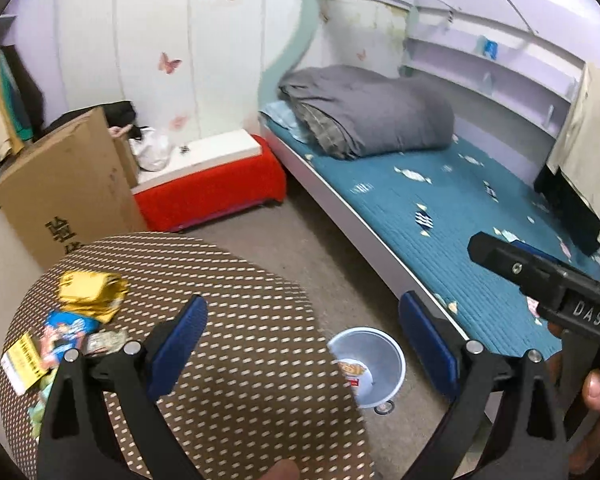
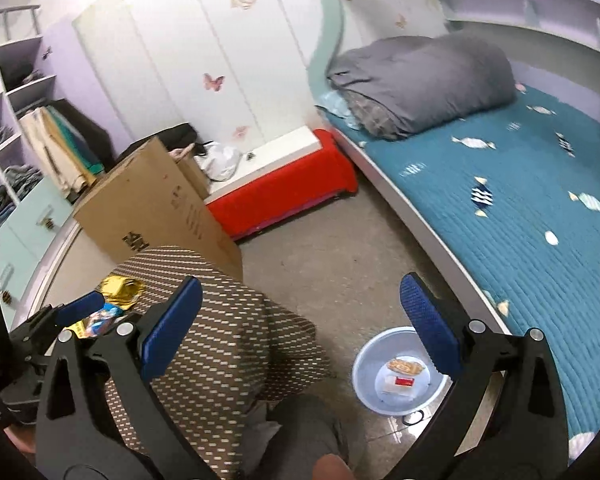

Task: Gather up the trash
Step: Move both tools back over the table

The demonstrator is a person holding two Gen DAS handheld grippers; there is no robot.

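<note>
Gold and blue wrappers (image 1: 86, 312) are lying on the patterned desk (image 1: 236, 320) as both hand-held grippers, left (image 1: 302, 340) and right (image 2: 300, 326), are hovering wide open and empty, likely needing to reach them before the floor bin (image 1: 370, 364).

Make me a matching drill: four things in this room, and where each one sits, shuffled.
Things:
1. gold wrapper
2. grey blanket
3. plastic basin
4. white bag

Places:
A. on the floor beside the bed
B. on the round patterned table
C. on the white-topped red bench
D. on the teal bed

Pairs: 1-B, 2-D, 3-A, 4-C
</note>
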